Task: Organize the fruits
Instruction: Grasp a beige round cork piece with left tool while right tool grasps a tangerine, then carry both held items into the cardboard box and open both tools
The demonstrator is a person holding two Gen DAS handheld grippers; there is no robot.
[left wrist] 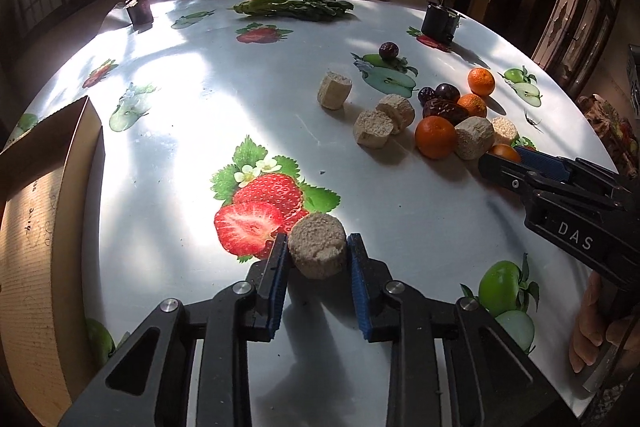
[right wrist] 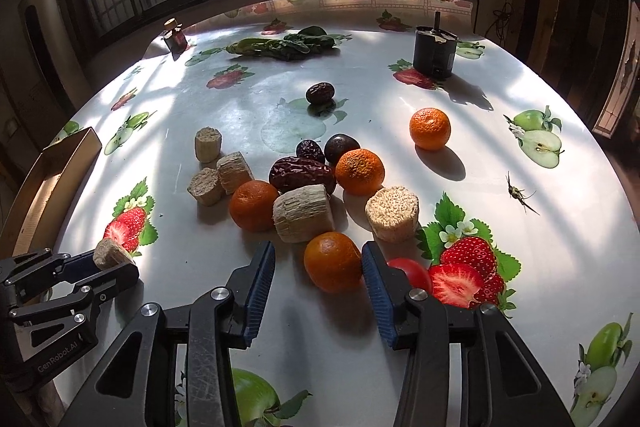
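Note:
My left gripper (left wrist: 318,253) is shut on a beige corn cob piece (left wrist: 317,245), held low over the table; it also shows in the right wrist view (right wrist: 112,254). My right gripper (right wrist: 318,263) is open around an orange tangerine (right wrist: 333,261) on the table, the right pad touching it, a gap at the left pad. Beyond lie other tangerines (right wrist: 359,171), dark red dates (right wrist: 301,173) and cob pieces (right wrist: 303,213). A small red tomato (right wrist: 414,273) sits right of the right finger.
A cardboard box (left wrist: 36,227) stands at the table's left edge. Leafy greens (left wrist: 296,7), a dark jar (left wrist: 139,7) and a black cylinder (left wrist: 439,21) are at the far side. A lone date (right wrist: 320,93) and a tangerine (right wrist: 430,129) lie apart.

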